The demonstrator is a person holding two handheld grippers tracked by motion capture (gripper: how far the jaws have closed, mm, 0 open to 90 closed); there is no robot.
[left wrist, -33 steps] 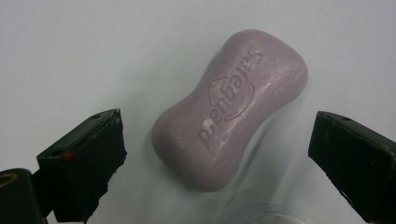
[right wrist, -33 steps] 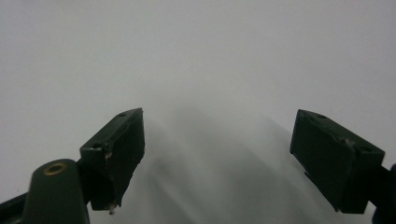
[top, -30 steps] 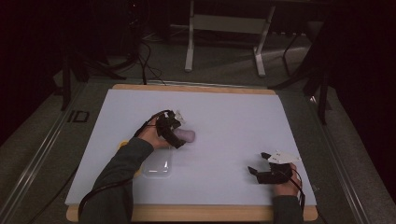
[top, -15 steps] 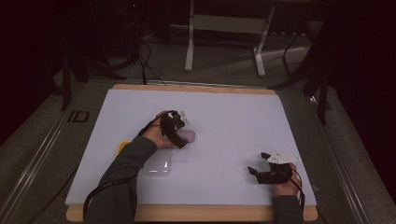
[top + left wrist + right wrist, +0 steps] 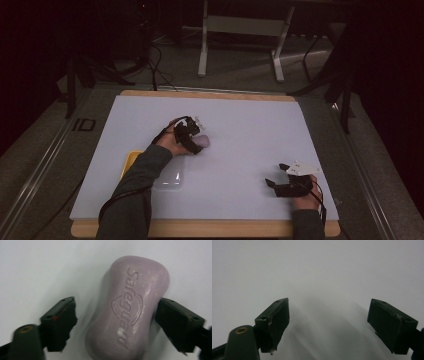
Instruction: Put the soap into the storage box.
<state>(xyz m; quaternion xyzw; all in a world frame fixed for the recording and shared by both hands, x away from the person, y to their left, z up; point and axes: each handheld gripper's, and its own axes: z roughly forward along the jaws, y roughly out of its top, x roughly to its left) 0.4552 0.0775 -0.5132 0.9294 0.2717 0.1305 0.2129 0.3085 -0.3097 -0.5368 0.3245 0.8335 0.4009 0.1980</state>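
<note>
The left gripper (image 5: 115, 322) has just been closing on the purple soap bar (image 5: 130, 310), which lies between its fingers; one pad touches, grasp unfinished; lifting remains; right gripper (image 5: 328, 322) released, idle above the desk (image 5: 250, 125).

light: dim room, table (image 5: 250, 115) brightest | shadows: soft | blur: soap (image 5: 130, 312) near end smeared

A dim lab or studio: white-topped table (image 5: 250, 120), cables (image 5: 155, 65) on carpet (metal stand legs (image 5: 202, 55) behind).
</note>
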